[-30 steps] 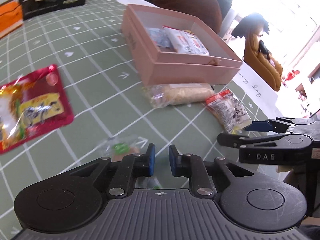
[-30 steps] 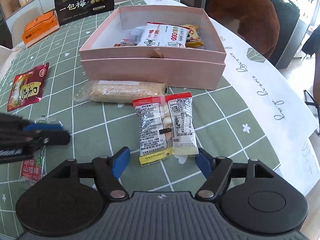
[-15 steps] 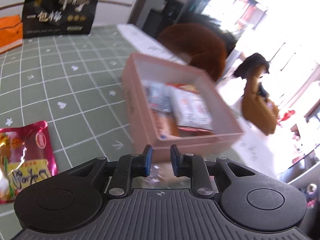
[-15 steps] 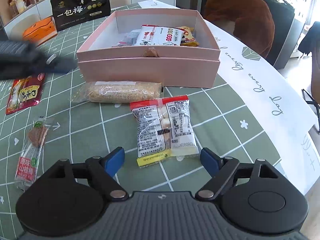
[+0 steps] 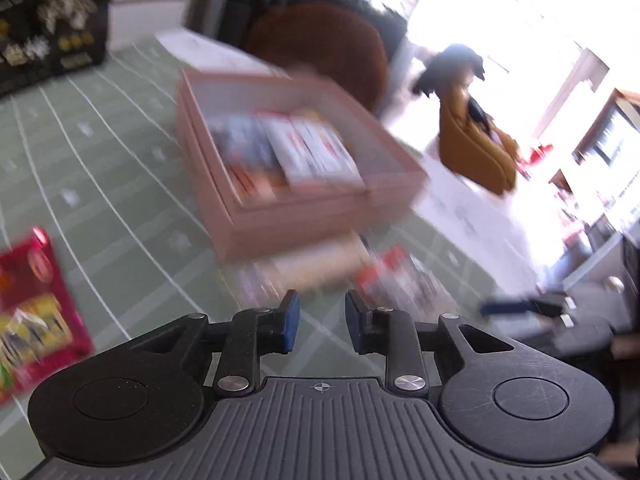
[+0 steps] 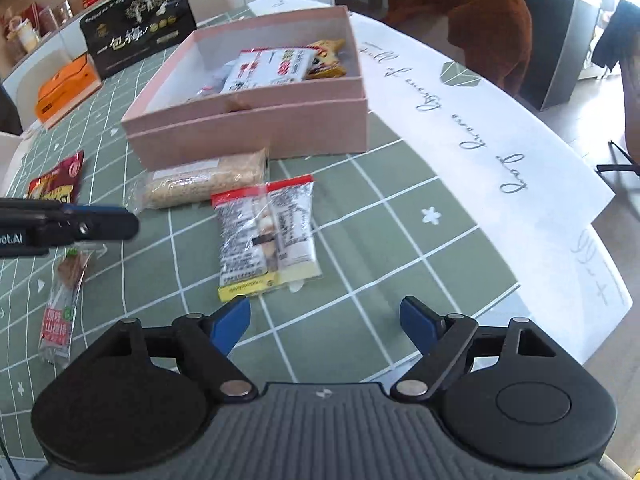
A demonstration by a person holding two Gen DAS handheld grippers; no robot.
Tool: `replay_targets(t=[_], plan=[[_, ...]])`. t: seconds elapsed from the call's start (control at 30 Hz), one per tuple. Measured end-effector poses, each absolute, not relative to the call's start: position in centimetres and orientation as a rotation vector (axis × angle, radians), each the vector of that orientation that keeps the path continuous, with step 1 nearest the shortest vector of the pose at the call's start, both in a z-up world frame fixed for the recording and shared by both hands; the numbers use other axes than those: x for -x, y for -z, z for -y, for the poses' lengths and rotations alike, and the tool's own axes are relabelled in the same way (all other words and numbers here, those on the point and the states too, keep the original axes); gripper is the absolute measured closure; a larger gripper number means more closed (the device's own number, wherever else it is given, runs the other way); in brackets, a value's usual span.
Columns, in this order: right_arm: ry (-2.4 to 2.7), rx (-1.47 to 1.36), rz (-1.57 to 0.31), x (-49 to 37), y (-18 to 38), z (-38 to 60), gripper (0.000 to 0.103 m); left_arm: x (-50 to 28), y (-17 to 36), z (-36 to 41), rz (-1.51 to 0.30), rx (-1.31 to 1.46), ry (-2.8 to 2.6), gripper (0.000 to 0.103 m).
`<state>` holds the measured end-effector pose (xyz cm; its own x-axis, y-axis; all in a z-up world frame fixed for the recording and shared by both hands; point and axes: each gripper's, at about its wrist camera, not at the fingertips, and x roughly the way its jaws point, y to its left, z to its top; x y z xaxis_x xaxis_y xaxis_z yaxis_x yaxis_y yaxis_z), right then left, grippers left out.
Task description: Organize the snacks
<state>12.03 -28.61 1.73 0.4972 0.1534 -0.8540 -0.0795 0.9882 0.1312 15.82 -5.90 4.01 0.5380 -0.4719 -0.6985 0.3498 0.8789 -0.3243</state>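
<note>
Since a second ago my left claw has left the slim hawthorn stick on the worktop and lifted off; its jaws are opening with nothing between them. That stick now lies free at the worktop's left, below the left claw's fingertips as the right wrist view catches them from the side. My right claw stands wider than before, jaws well apart and empty, hovering just short of the red-topped twin packet.

Beyond the twin packet, touching its upper left corner, lies the oat-coloured bar, itself against the front wall of the pink box. Inside the box the right view gives me a white printed bag and a yellow wrapper in the far right corner; the left wrist view is badly smeared and shows only blurred packets there. What the left view does add is the full red and yellow pouch at far left, which the right view shows only partly behind the left claw.

For room: open green grid lies to the right of the twin packet, up to the white paper runner along the worktop's curved edge. A black gift bag and an orange box stand at the far side, well apart from the snacks.
</note>
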Motion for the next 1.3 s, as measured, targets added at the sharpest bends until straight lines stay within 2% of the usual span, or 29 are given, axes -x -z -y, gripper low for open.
replay_targets(t=[0.13,0.33,0.53,0.7,1.03,1.3], plan=[[-0.149,-0.093,-1.027,-12.3,-2.3,28.5,0.020,-18.4,-4.1,5.5,-0.910,0.170,0.362,0.074],[-0.236,-0.113,-0.959,-15.9,-4.9,25.6,0.020,-16.7,-5.5,3.6,-0.912,0.117,0.278,0.074],[-0.256,0.012,-1.001,-20.4,-3.4,19.0,0.022,-13.9,-6.7,0.7,-0.909,0.124,0.234,0.074],[-0.139,-0.077,-0.984,-22.3,-2.1,18.2,0.019,-12.7,-6.9,-1.0,-0.907,0.147,0.224,0.074],[-0.437,0.140,-1.000,-17.7,-3.0,18.6,0.021,-12.2,-5.9,-1.1,-0.862,0.170,0.356,0.074],[-0.339,0.024,-0.911,-14.3,-6.3,25.1,0.023,-13.6,-5.1,5.5,-0.854,-0.120,0.598,0.074]])
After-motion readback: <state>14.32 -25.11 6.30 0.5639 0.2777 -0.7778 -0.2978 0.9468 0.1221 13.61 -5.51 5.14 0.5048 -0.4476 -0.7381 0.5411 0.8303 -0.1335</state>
